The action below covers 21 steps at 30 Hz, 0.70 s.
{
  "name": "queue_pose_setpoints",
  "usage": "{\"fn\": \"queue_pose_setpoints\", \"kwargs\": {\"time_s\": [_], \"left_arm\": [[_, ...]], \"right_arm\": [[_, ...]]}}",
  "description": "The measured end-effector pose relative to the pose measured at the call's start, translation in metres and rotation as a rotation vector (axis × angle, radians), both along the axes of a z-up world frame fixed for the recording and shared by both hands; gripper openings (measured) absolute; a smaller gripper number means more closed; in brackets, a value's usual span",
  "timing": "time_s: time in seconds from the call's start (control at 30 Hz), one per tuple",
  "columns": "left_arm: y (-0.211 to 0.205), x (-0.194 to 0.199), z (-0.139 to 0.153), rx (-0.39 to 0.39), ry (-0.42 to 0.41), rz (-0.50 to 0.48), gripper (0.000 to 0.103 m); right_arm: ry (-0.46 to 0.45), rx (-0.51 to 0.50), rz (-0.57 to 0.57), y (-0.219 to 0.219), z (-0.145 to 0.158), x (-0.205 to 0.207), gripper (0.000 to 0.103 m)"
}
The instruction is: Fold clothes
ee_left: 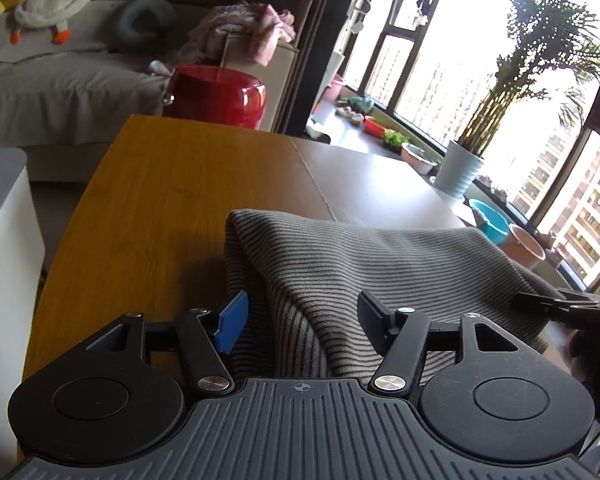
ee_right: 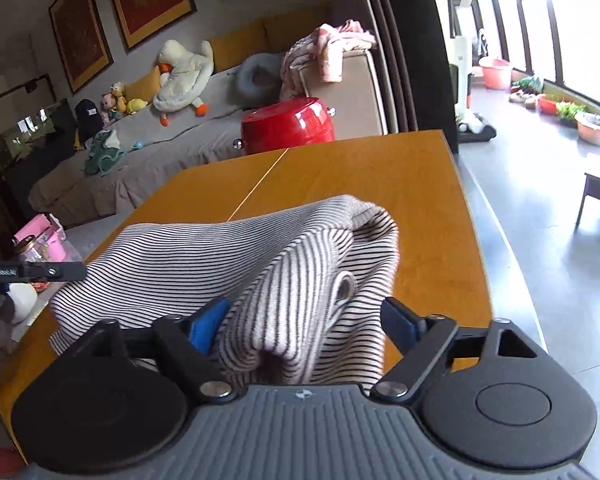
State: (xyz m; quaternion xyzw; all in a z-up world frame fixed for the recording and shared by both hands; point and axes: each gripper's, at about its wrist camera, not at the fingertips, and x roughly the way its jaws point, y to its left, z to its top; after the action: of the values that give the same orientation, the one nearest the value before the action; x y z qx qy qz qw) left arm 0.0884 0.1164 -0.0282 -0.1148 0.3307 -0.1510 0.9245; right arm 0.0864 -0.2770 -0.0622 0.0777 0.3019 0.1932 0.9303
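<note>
the grey-and-black striped knit garment [ee_left: 380, 272] lies bunched on the near part of the orange wooden surface [ee_left: 148, 184], its far edge rising in a soft ridge. the left gripper [ee_left: 300, 320] has its jaws standing wide, with a peak of the striped cloth rising between them but pressed by neither pad, as far as the left wrist view shows. the right gripper [ee_right: 308, 320] also has its jaws spread wide, a thick roll of the same garment [ee_right: 284, 264] sitting between them; the left blue pad touches the cloth while the right pad stands apart from it.

the step in hand looks like taking hold of the near edge at two places before a fold. to do it well, both jaws should close on a single layer or a clean doubled edge, not on the fat bunch, since a thick roll can slip or drag the rest. the two holds should match in height so the cloth lifts level, then be drawn apart to flatten wrinkles before laying it over.

the surface is bare beyond the garment, with a seam line running across it. behind it stand a red glossy round stool [ee_right: 288, 124] and a grey covered sofa [ee_right: 172, 148] carrying a white plush goose [ee_right: 184, 76]. tall windows and a potted palm [ee_left: 512, 92] fill the right of the left wrist view.
</note>
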Motion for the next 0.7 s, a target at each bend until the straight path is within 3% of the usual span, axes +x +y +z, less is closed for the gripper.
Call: {"fn": "queue_pose_setpoints", "kwargs": {"time_s": [0.1, 0.17, 0.27, 0.37, 0.43, 0.47, 0.57, 0.7], "left_arm": [[-0.005, -0.01, 0.01, -0.063, -0.002, -0.044, 0.083], [-0.013, -0.015, 0.014, -0.1, 0.008, -0.083, 0.092], [-0.033, -0.017, 0.006, -0.126, 0.047, -0.16, 0.095], [-0.046, -0.014, -0.009, -0.113, 0.089, -0.197, 0.096], [-0.048, -0.01, -0.02, -0.102, 0.114, -0.192, 0.096], [-0.045, -0.007, -0.022, -0.118, 0.113, -0.192, 0.095], [-0.036, 0.001, -0.026, -0.162, 0.117, -0.184, 0.095], [-0.035, 0.021, -0.031, -0.147, 0.08, -0.182, 0.096]], "right_arm": [[-0.055, 0.025, -0.03, -0.007, 0.015, -0.007, 0.086], [-0.103, 0.054, 0.009, -0.002, 0.027, -0.009, 0.083], [-0.147, 0.124, 0.099, 0.015, 0.038, -0.006, 0.066], [-0.108, 0.143, 0.163, 0.03, 0.031, 0.009, 0.063], [-0.011, 0.103, 0.121, 0.035, 0.007, 0.027, 0.062], [0.036, 0.086, 0.091, 0.034, -0.008, 0.033, 0.057], [-0.009, 0.147, 0.095, 0.023, -0.02, 0.018, 0.056], [-0.003, 0.199, 0.075, 0.017, -0.023, 0.003, 0.057]]}}
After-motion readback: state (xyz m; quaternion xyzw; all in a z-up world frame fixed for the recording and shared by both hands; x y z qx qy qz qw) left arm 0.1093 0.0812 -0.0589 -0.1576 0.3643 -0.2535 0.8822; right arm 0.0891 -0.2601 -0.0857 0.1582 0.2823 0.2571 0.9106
